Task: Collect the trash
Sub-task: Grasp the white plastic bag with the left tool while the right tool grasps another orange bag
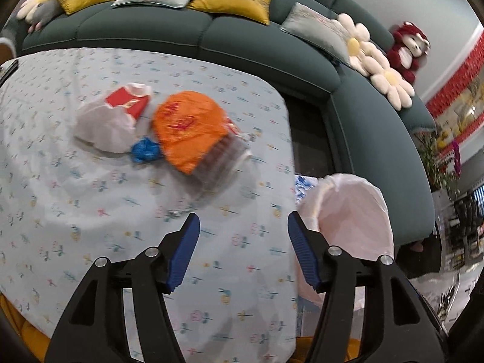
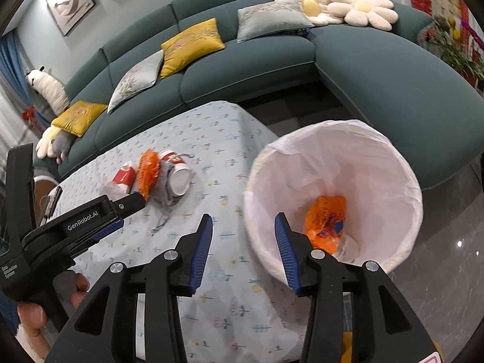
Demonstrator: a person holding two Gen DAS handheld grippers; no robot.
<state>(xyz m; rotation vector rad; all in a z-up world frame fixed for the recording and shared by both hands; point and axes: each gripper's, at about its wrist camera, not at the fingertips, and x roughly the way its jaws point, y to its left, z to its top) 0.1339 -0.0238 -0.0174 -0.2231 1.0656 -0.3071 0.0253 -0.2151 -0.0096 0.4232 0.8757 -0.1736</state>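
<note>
On the left, a hand [image 2: 33, 308] grips the left gripper [image 1: 243, 252], which hangs over the cloth-covered table [image 1: 90, 211]; its blue fingers [image 1: 186, 251] stand spread with only the flowered cloth between them. Further along the table lies the trash: a red-and-white paper cup [image 1: 128, 101] half wrapped in white plastic, a small blue crumple [image 1: 145, 149] touching it, and an orange wrapper [image 1: 187, 127] lying over a clear plastic pack [image 1: 224, 157]. From the right gripper's view a tipped white cup [image 2: 178, 175] with a red band lies just beside the orange wrapper, on grey plastic.

The right gripper [image 2: 243, 251] sits over the table's right edge, its fingers [image 2: 201, 254] apart and holding nothing. Just beside that edge stands the bin [image 2: 402, 163], lined with a white bag, and an orange wrapper [image 2: 326, 220] lies at its bottom.

Behind everything runs a green sofa [image 2: 378, 69] with yellow and grey cushions, flower-shaped pillows and a red plush toy [image 1: 407, 50] at the right end.
</note>
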